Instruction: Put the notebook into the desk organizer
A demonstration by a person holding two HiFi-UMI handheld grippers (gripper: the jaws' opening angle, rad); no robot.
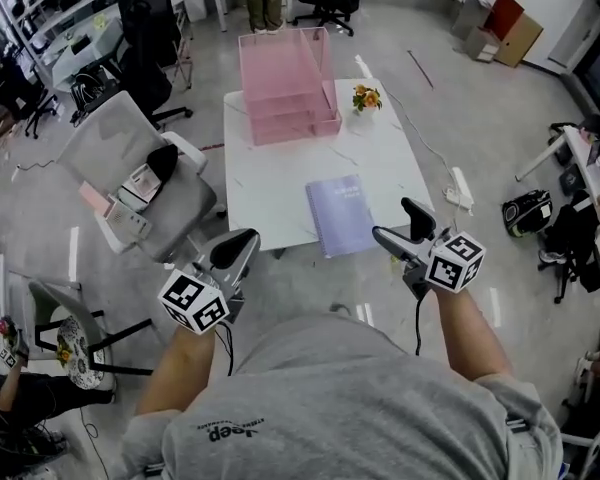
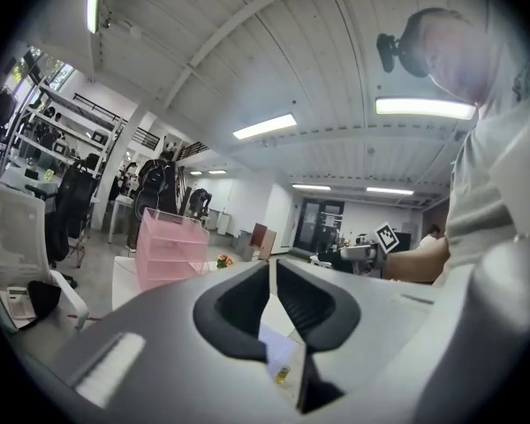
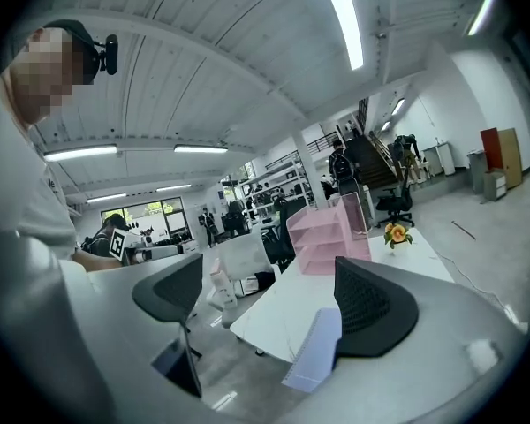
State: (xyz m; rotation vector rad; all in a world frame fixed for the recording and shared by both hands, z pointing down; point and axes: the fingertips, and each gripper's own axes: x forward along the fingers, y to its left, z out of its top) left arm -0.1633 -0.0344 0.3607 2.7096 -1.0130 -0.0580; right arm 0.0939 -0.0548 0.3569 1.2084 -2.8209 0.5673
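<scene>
Left gripper (image 2: 272, 300): jaws all but together, only a thin slit between the pads, nothing in it. Held low at the person's left side, short of the table (image 1: 270, 193).

Right gripper (image 3: 269, 303): jaws wide apart, empty. Seen along them, the notebook (image 3: 316, 353) lies just beyond the right-hand jaw, not between the pads and not touched.

Notebook (image 1: 342, 215): pale purple, flat and closed on the near part of the white table, its near end reaching the table edge, a little right of centre. Right gripper (image 1: 400, 226) hovers just beside that near end; left gripper (image 1: 242, 244) is off the near left corner.

Desk organizer (image 1: 285, 83): pink, tiered, see-through, at the far end of the table, well apart from the notebook. Small bunch of flowers (image 1: 365, 96) just right of it. Grey chair (image 1: 130, 163) left of the table.

Judgement: approach stage, pickup not yet made. The next move probably calls for the right gripper to come down over the overhanging near end and close on it, then carry the notebook across and slide it level into one tier, clear of the flowers.
</scene>
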